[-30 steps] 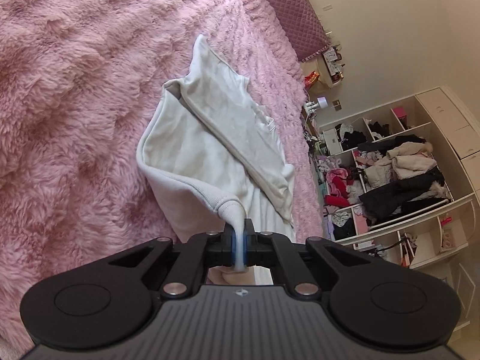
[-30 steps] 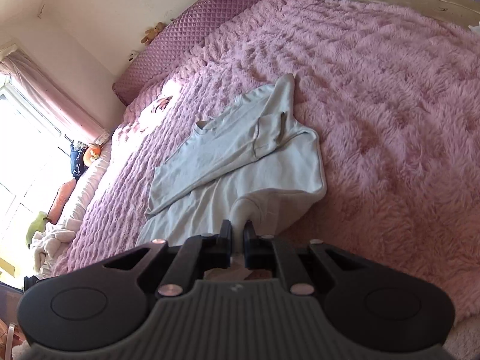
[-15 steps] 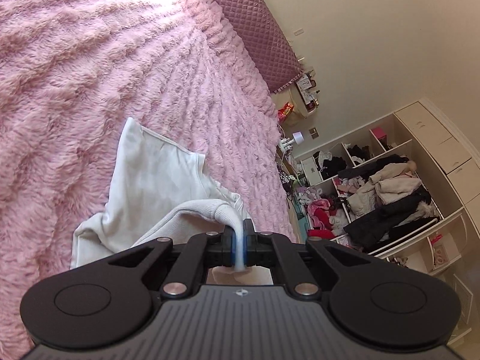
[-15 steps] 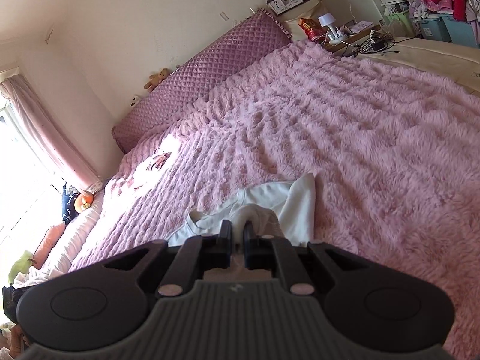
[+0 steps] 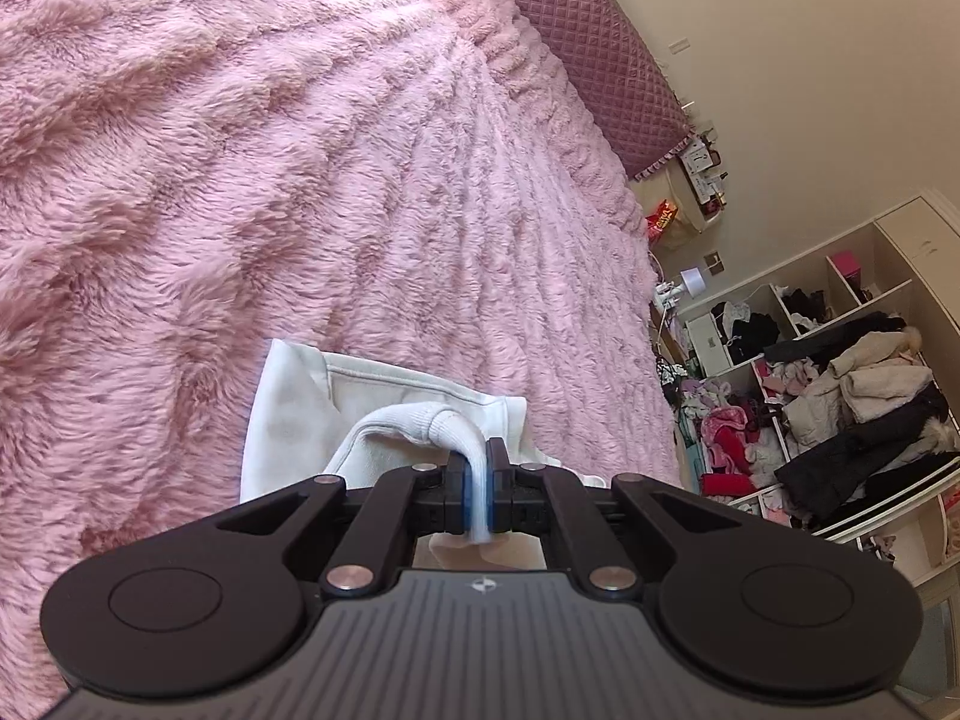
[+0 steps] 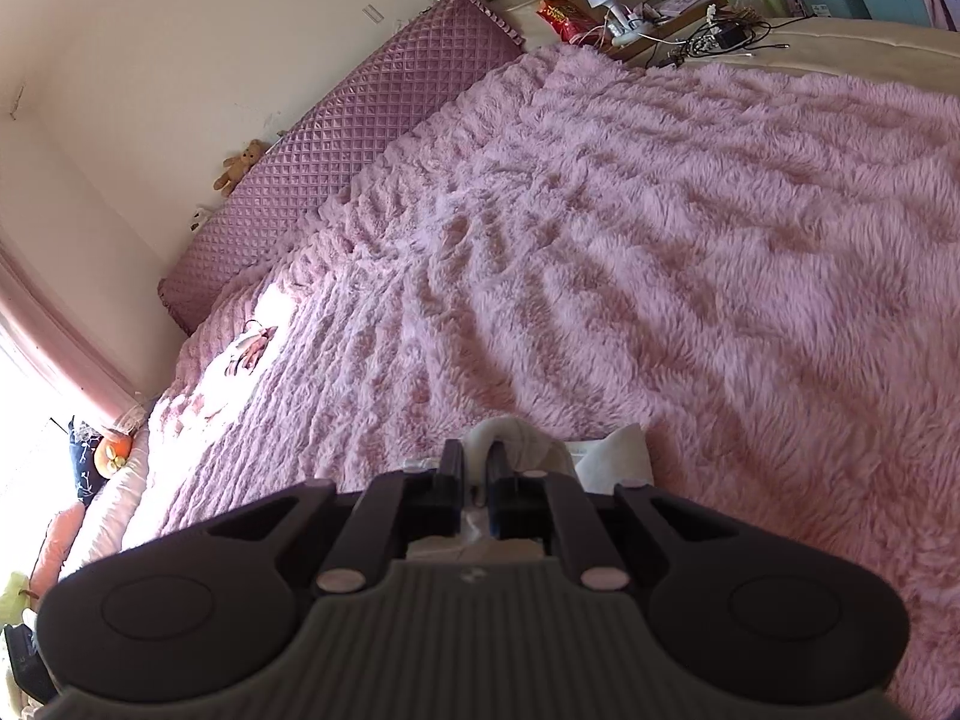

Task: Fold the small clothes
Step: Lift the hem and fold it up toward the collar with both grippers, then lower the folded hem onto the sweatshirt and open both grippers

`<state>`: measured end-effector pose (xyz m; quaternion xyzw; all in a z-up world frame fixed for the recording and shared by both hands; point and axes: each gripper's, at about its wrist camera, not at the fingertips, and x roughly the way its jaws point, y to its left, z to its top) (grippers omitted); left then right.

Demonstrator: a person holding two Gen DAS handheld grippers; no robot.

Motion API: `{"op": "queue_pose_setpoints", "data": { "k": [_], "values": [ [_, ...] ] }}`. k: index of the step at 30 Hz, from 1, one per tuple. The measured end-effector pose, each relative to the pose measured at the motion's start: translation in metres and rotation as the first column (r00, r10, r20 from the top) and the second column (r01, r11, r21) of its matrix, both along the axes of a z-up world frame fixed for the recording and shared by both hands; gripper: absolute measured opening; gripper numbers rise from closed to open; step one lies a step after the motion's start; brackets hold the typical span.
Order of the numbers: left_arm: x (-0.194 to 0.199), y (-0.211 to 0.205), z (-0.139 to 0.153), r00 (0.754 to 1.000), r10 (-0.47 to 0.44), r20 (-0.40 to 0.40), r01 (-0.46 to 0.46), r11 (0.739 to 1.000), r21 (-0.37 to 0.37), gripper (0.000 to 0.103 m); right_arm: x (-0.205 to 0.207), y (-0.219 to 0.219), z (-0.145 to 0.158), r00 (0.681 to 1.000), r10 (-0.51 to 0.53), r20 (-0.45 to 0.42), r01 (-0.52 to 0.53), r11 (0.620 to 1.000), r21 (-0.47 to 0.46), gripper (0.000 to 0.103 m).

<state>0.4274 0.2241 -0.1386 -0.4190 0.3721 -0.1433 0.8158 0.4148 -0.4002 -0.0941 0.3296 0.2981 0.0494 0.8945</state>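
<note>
No writing is readable. The left gripper (image 5: 478, 468) and right gripper (image 6: 475, 468) each have their fingers clamped on a fold of the white baby garment (image 5: 300, 414), which lies on the pink furry bedspread (image 5: 240, 180); a second ago it lay spread out, now it is doubled over toward the headboard (image 6: 372, 114)

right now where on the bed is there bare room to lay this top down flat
Bare pink blanket stretches ahead of the white top up to the quilted headboard cushion. One small item lies in the sunlit patch near it. The nightstand and shelves are crowded.
</note>
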Motion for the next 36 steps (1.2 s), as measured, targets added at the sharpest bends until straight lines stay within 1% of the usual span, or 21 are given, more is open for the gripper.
{"op": "queue_pose_setpoints", "data": {
  "k": [4, 6, 8, 9, 10, 11, 12, 13, 14, 15, 17, 19, 21, 23, 26, 28, 29, 30, 33, 35, 36],
  "values": [
    [0.015, 0.004, -0.026, 0.998, 0.021, -0.062, -0.021, 1.000, 0.001, 0.004, 0.023, 0.002, -0.025, 0.999, -0.010, -0.036, 0.010, 1.000, -0.007, 0.002],
    [0.021, 0.004, -0.034, 0.996, 0.024, -0.087, -0.024, 1.000, 0.004, 0.005, 0.030, 0.003, -0.036, 0.999, -0.019, -0.050, 0.018, 1.000, -0.012, 0.002],
    [0.024, 0.007, -0.037, 0.993, 0.038, -0.115, -0.041, 0.999, -0.022, 0.009, 0.037, 0.003, -0.041, 0.998, -0.009, -0.057, 0.008, 1.000, -0.025, 0.005],
    [0.025, 0.010, -0.036, 0.992, 0.035, -0.121, -0.040, 0.998, -0.040, 0.011, 0.038, 0.003, -0.041, 0.998, -0.015, -0.055, 0.014, 0.999, -0.036, 0.015],
    [0.023, 0.012, -0.032, 0.993, 0.041, -0.108, -0.046, 0.998, -0.039, 0.016, 0.036, 0.002, -0.039, 0.999, -0.019, -0.041, 0.018, 0.999, -0.038, 0.038],
    [0.018, 0.015, -0.025, 0.995, 0.049, -0.082, -0.051, 0.998, -0.024, 0.020, 0.033, 0.000, -0.036, 0.999, -0.025, -0.029, 0.024, 0.999, -0.040, 0.047],
    [0.014, 0.019, -0.018, 0.997, 0.055, -0.054, -0.056, 0.998, -0.011, 0.024, 0.029, -0.003, -0.032, 0.999, -0.030, -0.009, 0.030, 0.999, -0.043, 0.052],
    [0.009, 0.024, -0.011, 0.998, 0.066, -0.025, -0.066, 0.998, -0.004, 0.034, 0.023, -0.006, -0.026, 1.000, -0.019, 0.018, 0.020, 0.998, -0.056, 0.051],
    [0.003, 0.029, -0.004, 0.997, 0.079, 0.007, -0.079, 0.997, 0.008, 0.041, 0.020, -0.007, -0.022, 1.000, -0.008, 0.028, 0.010, 0.998, -0.070, 0.051],
    [-0.004, 0.032, 0.003, 0.996, 0.081, 0.037, -0.082, 0.996, 0.027, 0.042, 0.014, -0.009, -0.018, 0.999, 0.008, 0.036, -0.004, 0.995, -0.099, 0.051],
    [-0.010, 0.033, 0.009, 0.998, 0.051, 0.048, -0.054, 0.997, 0.051, 0.043, 0.008, -0.009, -0.014, 0.998, 0.056, 0.037, -0.049, 0.987, -0.155, 0.051],
    [-0.013, 0.027, 0.011, 0.999, 0.022, 0.042, -0.026, 0.994, 0.107, 0.043, 0.005, -0.007, -0.014, 0.996, 0.088, 0.024, -0.081, 0.976, -0.204, 0.051],
    [-0.014, 0.016, 0.013, 0.999, -0.008, 0.040, 0.000, 0.980, 0.198, 0.043, 0.003, -0.005, -0.016, 0.993, 0.119, 0.008, -0.113, 0.964, -0.239, 0.050],
    [-0.012, 0.003, 0.011, 0.999, -0.029, 0.031, 0.019, 0.955, 0.296, 0.043, 0.002, -0.003, -0.021, 0.991, 0.131, 0.001, -0.126, 0.955, -0.268, 0.051],
    [-0.008, -0.012, 0.006, 0.997, -0.078, 0.029, 0.060, 0.919, 0.390, 0.043, 0.004, -0.001, -0.027, 0.988, 0.156, -0.001, -0.150, 0.946, -0.286, 0.051],
    [-0.004, -0.025, 0.004, 0.994, -0.108, 0.034, 0.080, 0.886, 0.458, 0.043, 0.006, 0.003, -0.032, 0.985, 0.175, -0.002, -0.167, 0.938, -0.303, 0.052],
    [0.000, -0.029, 0.002, 0.993, -0.115, 0.032, 0.085, 0.870, 0.485, 0.043, 0.008, 0.005, -0.033, 0.983, 0.184, -0.003, -0.175, 0.931, -0.321, 0.053],
    [0.002, -0.033, 0.001, 0.992, -0.124, 0.029, 0.093, 0.861, 0.500, 0.043, 0.010, 0.007, -0.035, 0.982, 0.191, -0.004, -0.181, 0.923, -0.339, 0.053],
    [0.008, -0.043, -0.005, 0.988, -0.154, 0.014, 0.124, 0.841, 0.527, 0.043, 0.018, 0.012, -0.041, 0.980, 0.201, -0.007, -0.190, 0.915, -0.356, 0.053],
    [0.010, -0.049, -0.008, 0.988, -0.155, 0.004, 0.128, 0.827, 0.547, 0.018, 0.024, 0.016, -0.045, 0.980, 0.201, -0.014, -0.192, 0.912, -0.363, 0.053],
    [0.010, -0.050, -0.010, 0.988, -0.155, 0.002, 0.129, 0.824, 0.551, 0.010, 0.027, 0.019, -0.047, 0.979, 0.205, -0.018, -0.197, 0.910, -0.364, 0.053]
  ]
}}
